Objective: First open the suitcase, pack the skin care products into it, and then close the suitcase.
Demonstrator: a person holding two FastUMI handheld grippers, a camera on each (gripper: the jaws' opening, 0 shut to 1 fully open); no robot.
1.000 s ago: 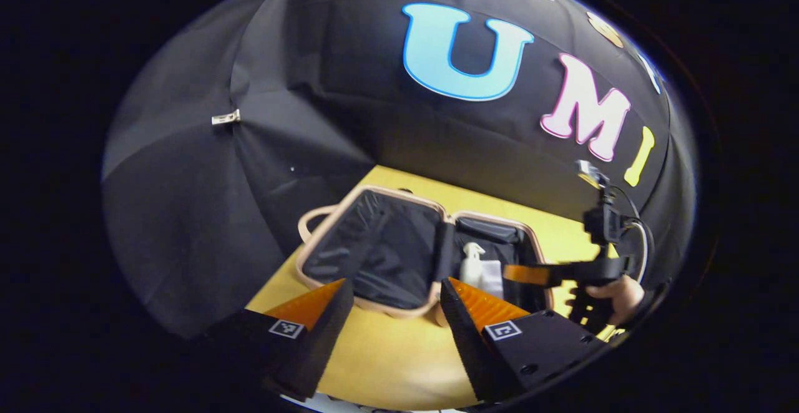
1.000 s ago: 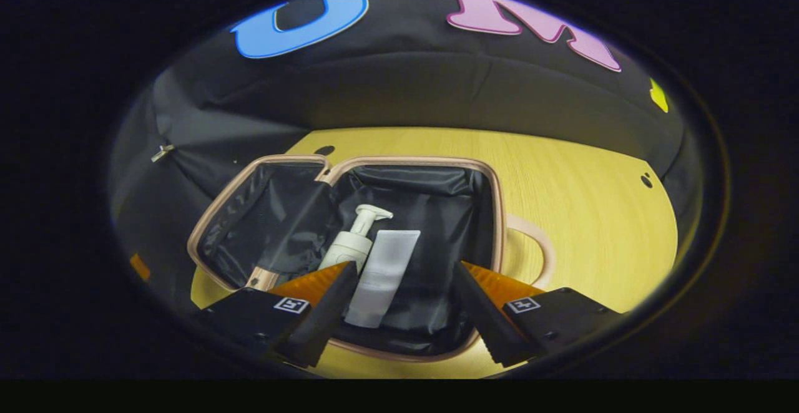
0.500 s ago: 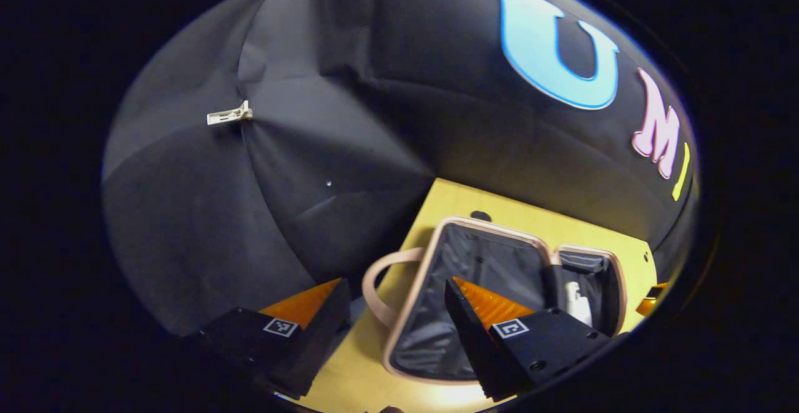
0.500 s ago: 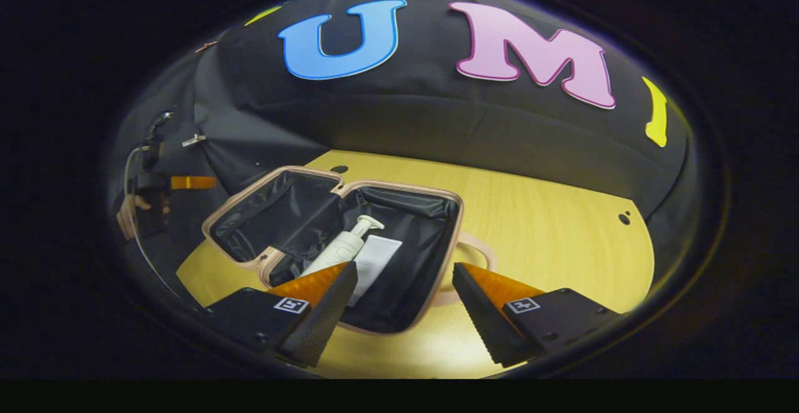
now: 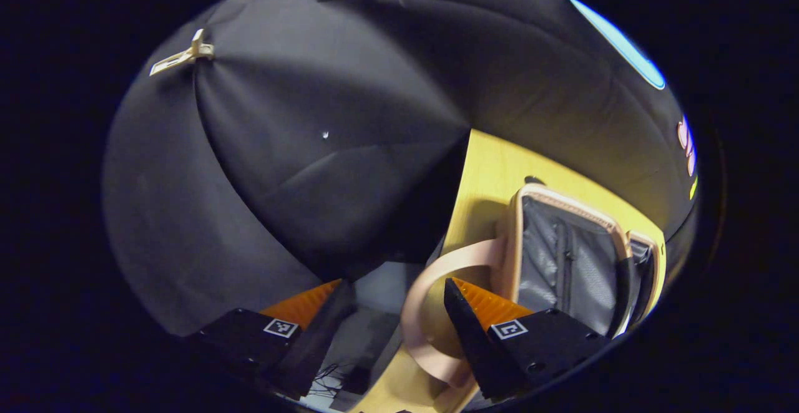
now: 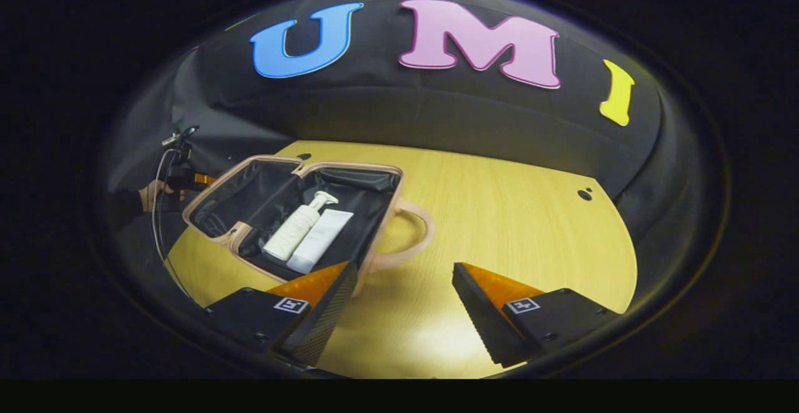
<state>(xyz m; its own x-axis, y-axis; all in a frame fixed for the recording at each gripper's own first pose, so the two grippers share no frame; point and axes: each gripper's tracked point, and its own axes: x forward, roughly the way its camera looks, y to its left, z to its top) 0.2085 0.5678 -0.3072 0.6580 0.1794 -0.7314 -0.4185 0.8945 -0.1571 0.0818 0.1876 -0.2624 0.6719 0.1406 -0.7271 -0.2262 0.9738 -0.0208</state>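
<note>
**Case packed and lying open; lid not yet taken**

Suitcase (image 6: 293, 213) lies open flat on the yellow table (image 6: 512, 213), toward its left part in the right gripper view. Pump bottle (image 6: 293, 232) and flat tube (image 6: 321, 247) lie side by side, touching, in the right half. The left half is bare lining.

My left gripper (image 5: 393, 319): jaws well apart, nothing held. It hovers at the table's left edge, with the case's looped handle (image 5: 431, 301) passing just between the fingers, not gripped. My right gripper (image 6: 404, 304): jaws wide, empty, over bare table just right of the case.

Handling, as I judge it: the shell looks rigid and light, the rim smooth and likely slippery. The handle looks like a stiff band and should give the surest hold. I would take it, or the outer rim of the left half (image 5: 562, 201), and swing that half over on its hinge. The bottles are loose and may roll if jolted.
</note>
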